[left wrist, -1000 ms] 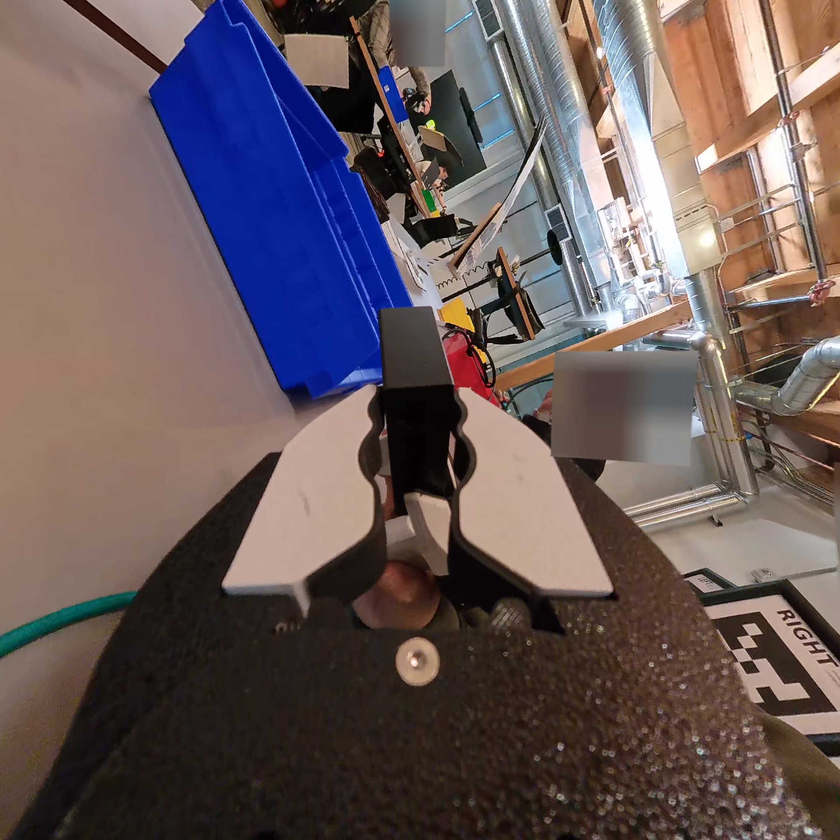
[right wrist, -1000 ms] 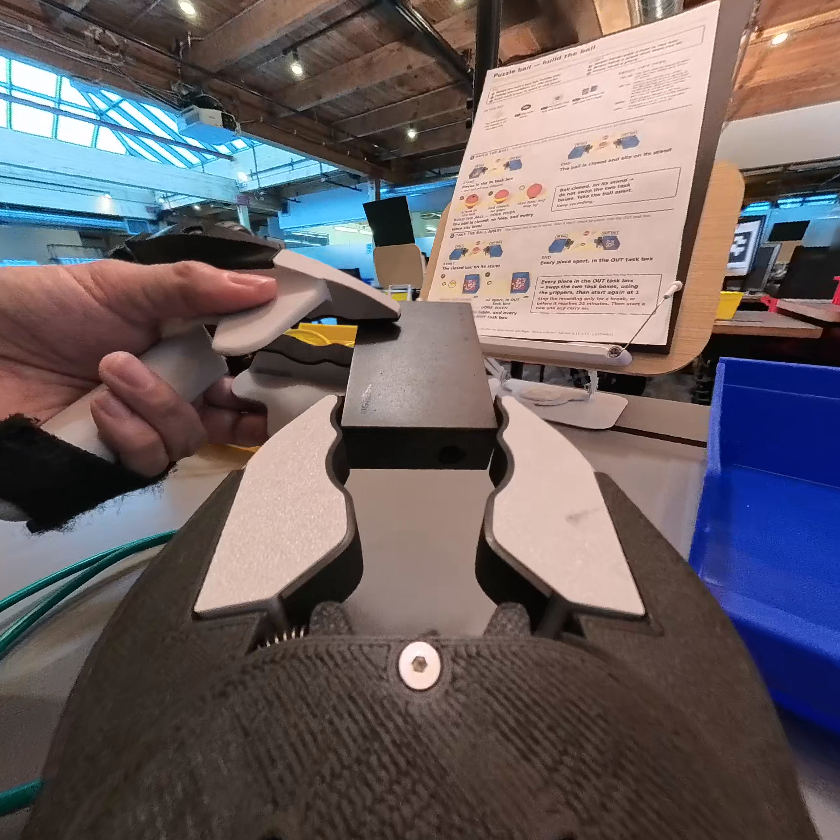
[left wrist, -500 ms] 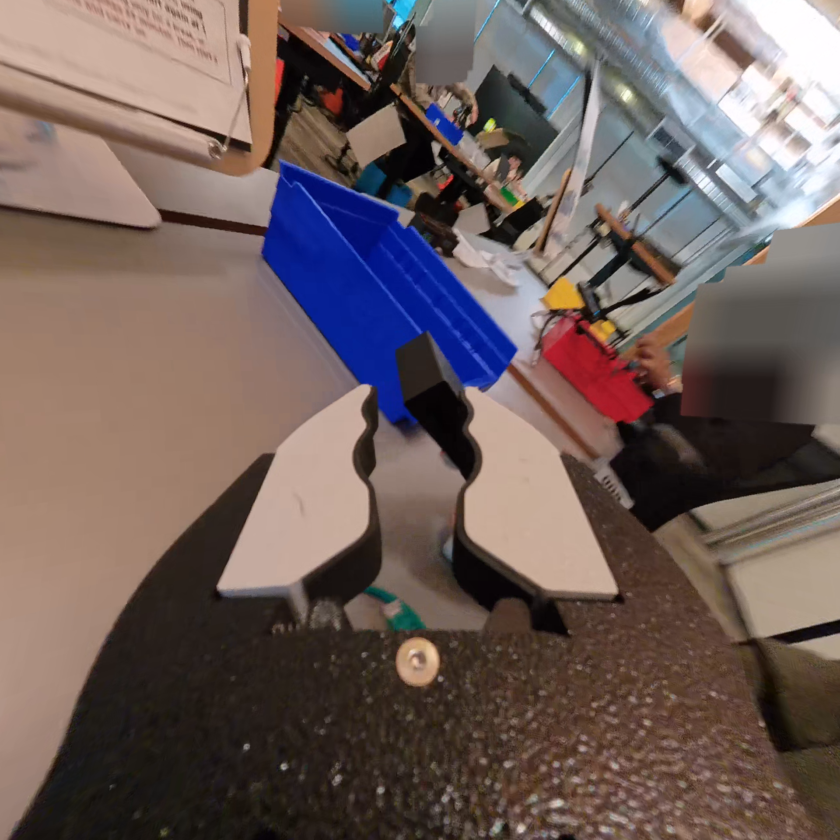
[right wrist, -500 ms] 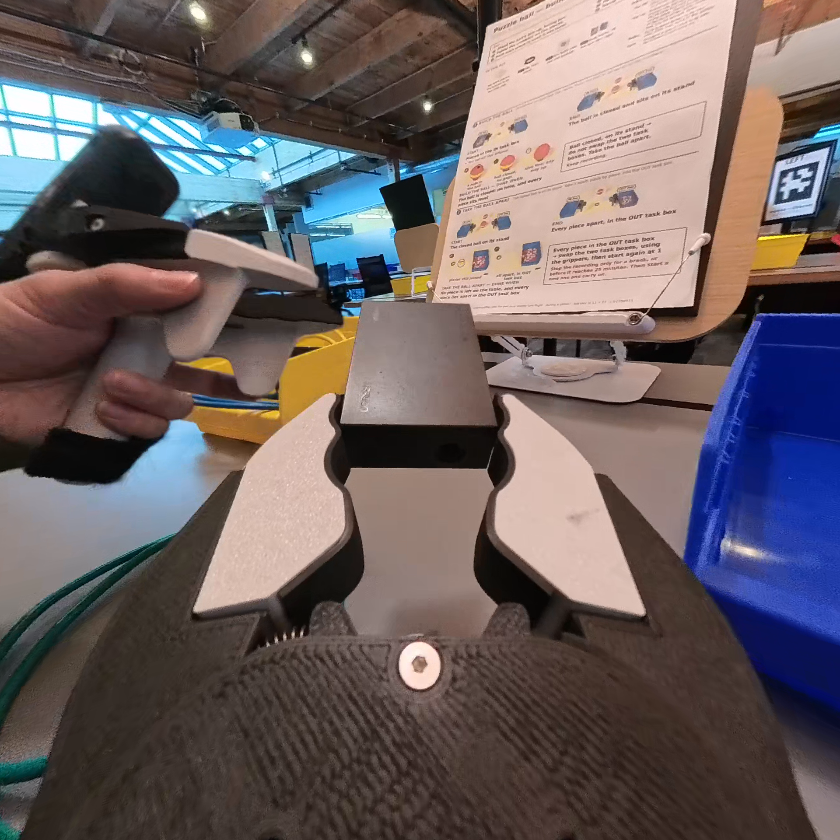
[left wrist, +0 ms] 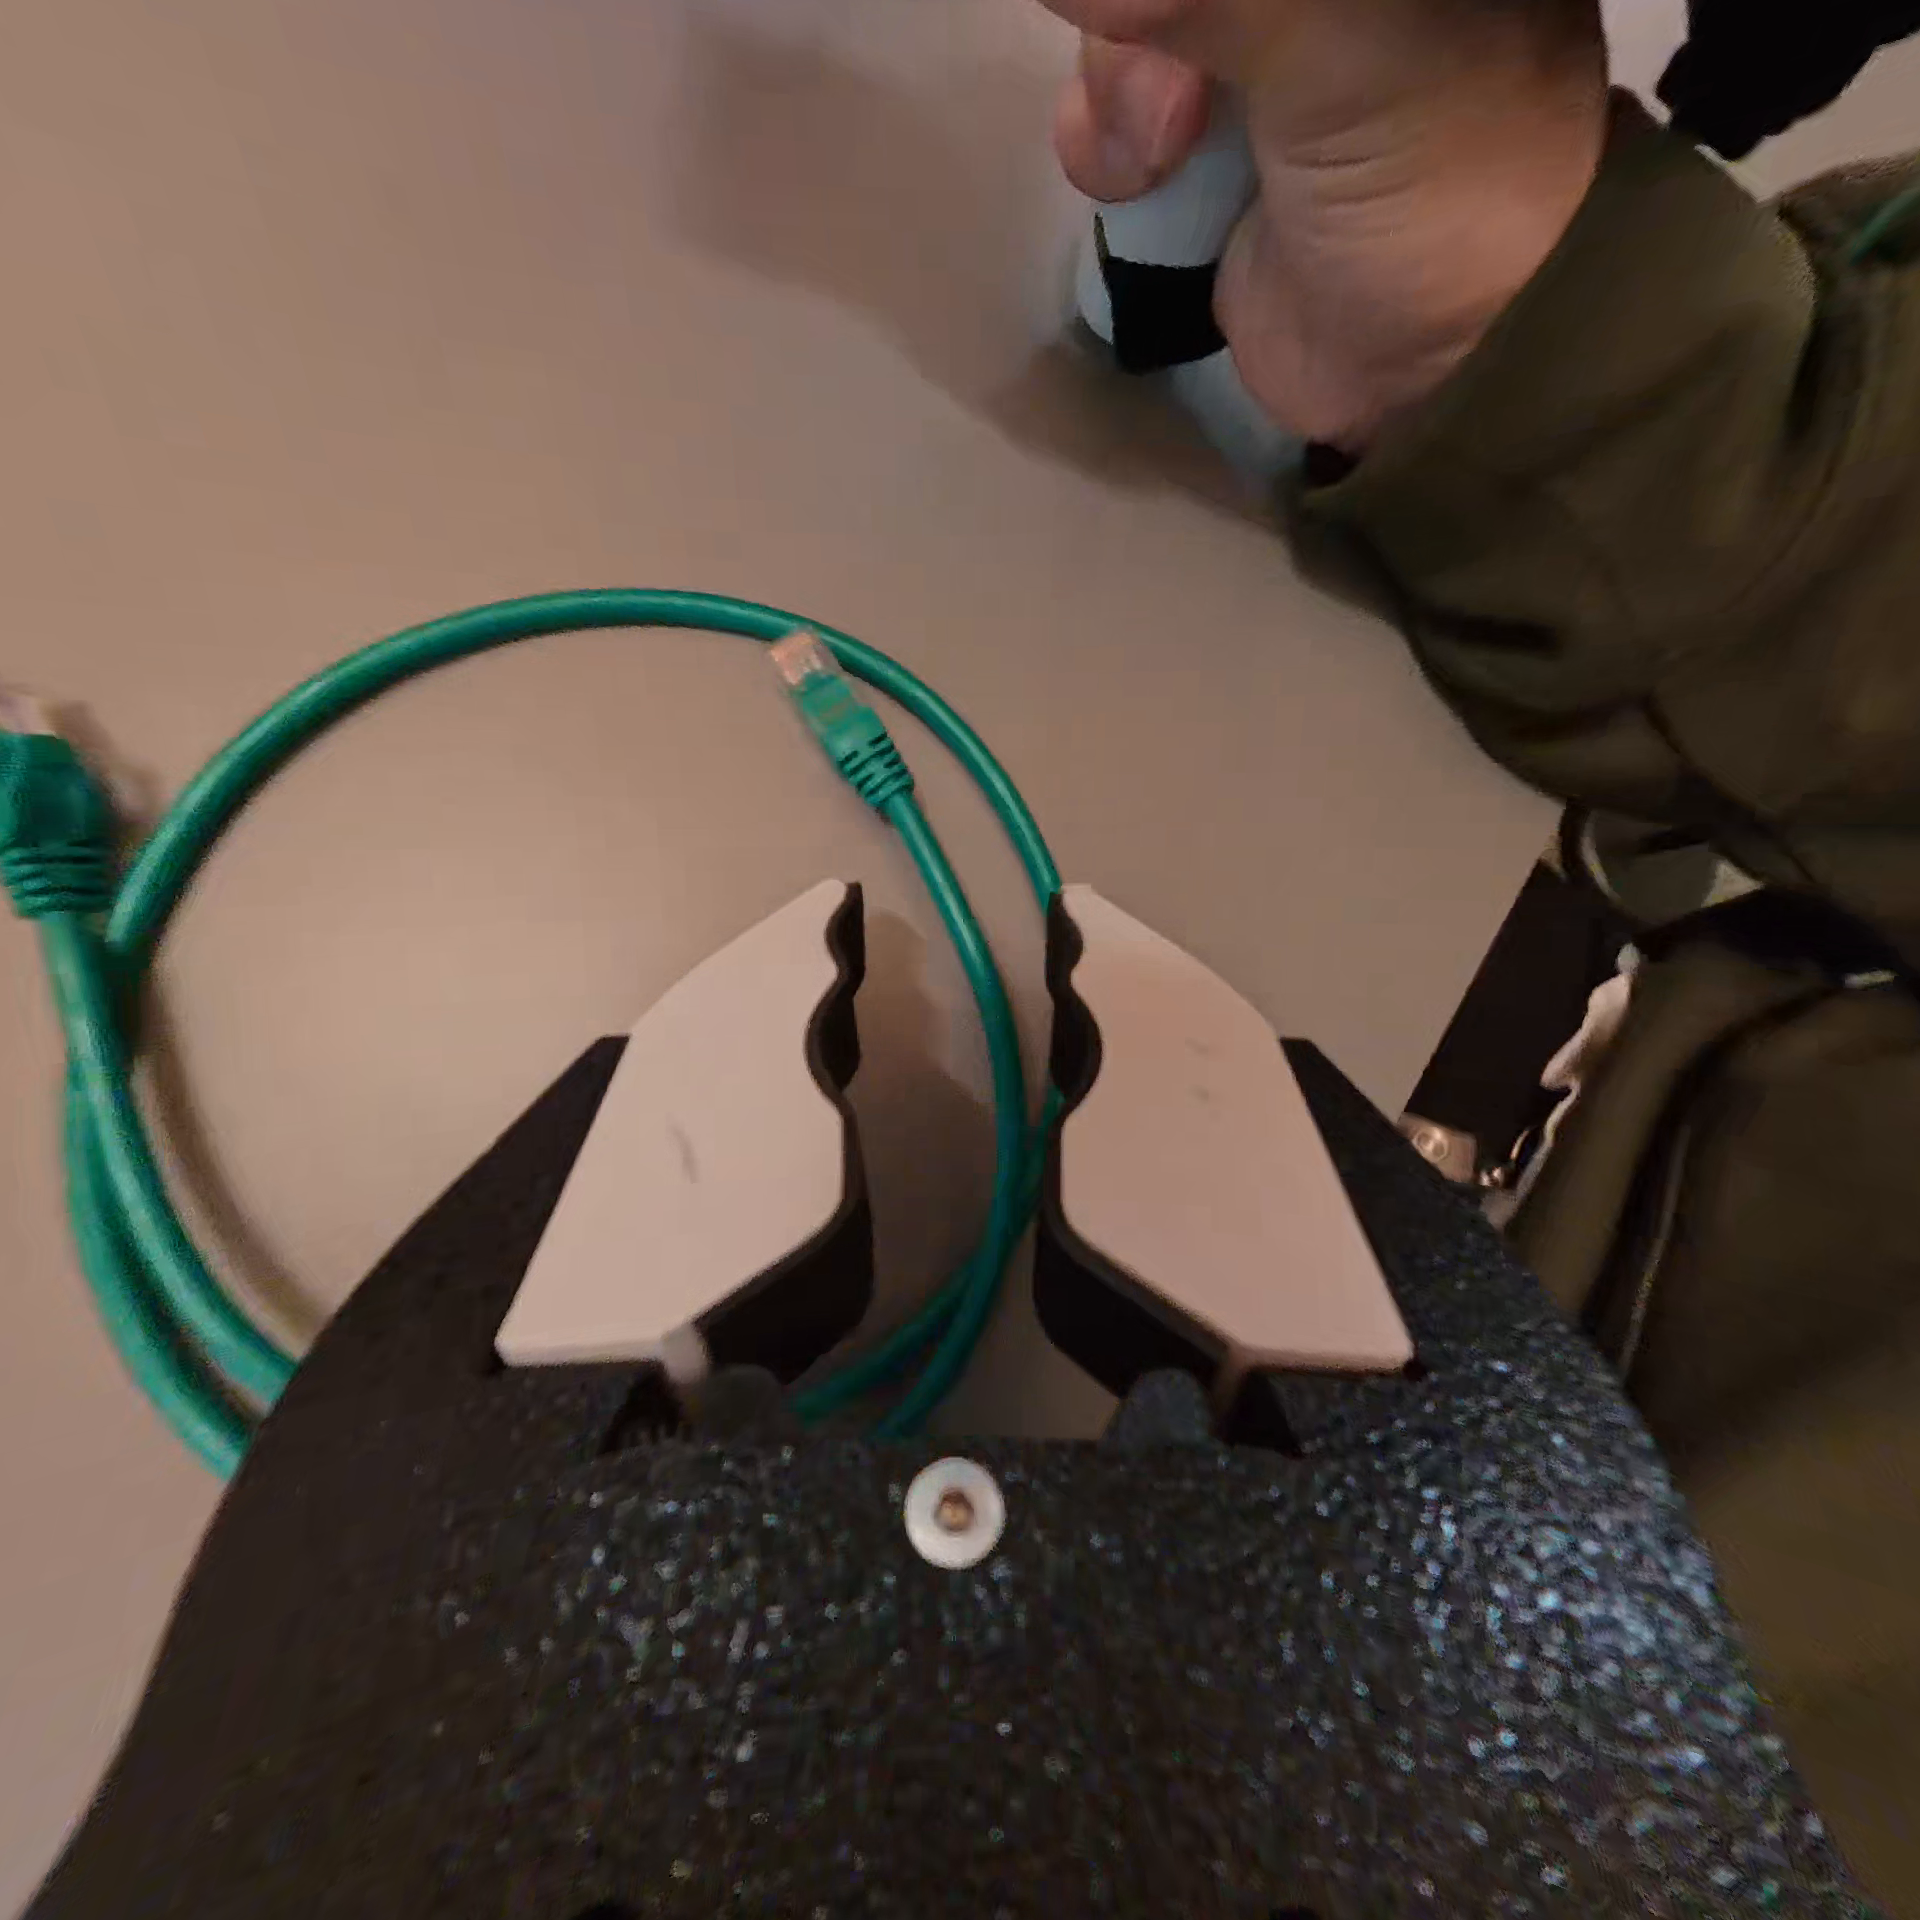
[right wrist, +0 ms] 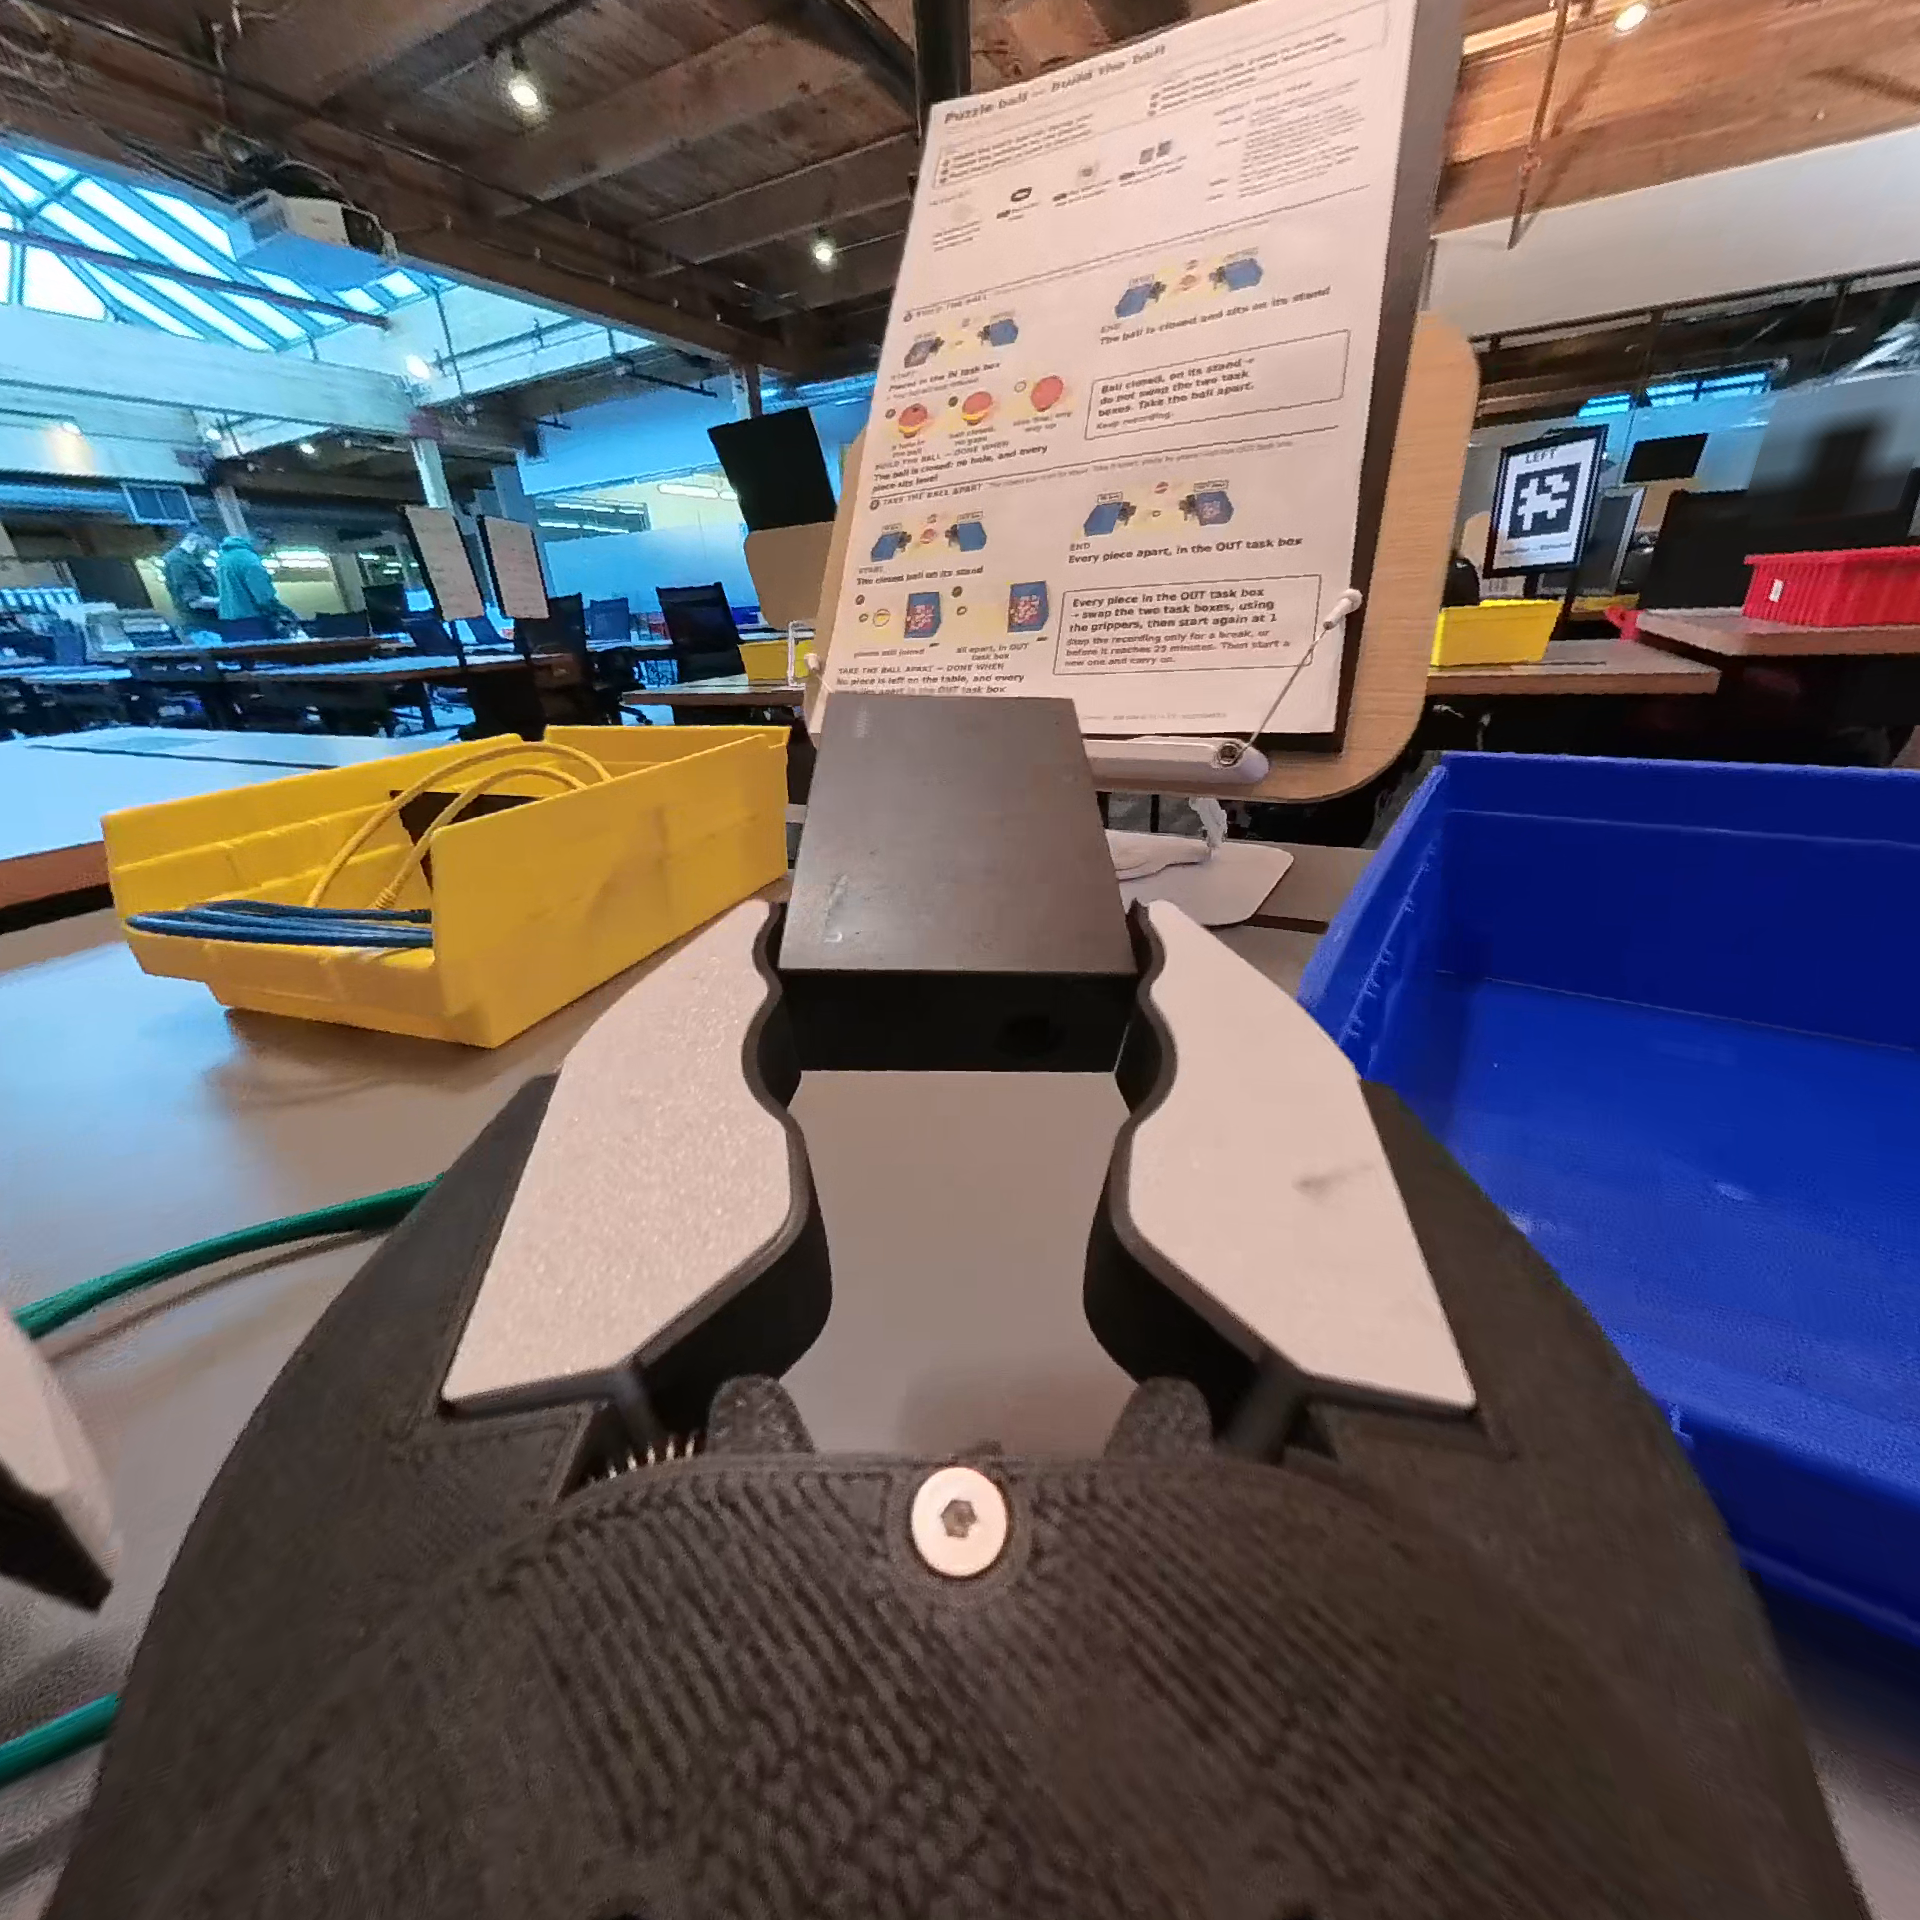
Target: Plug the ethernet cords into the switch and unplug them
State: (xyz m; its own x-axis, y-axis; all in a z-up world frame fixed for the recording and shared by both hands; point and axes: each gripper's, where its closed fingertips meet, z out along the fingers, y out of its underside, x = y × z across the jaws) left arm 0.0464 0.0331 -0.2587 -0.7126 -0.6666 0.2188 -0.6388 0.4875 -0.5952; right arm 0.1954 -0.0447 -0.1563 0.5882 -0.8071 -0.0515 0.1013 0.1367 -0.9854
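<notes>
The right tool grips the black switch above the bench; the left tool hovers, released, over green cords with a loose plug. No cord appears plugged in.

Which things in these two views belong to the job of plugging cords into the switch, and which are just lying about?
Belong to the job:
- black switch, gripped by the right gripper
- green ethernet cord with its plug, on the table under the open left gripper

Lying about:
- yellow bin holding yellow and blue cables
- blue bin
- instruction sheet on its stand
- red bin, far off
</notes>
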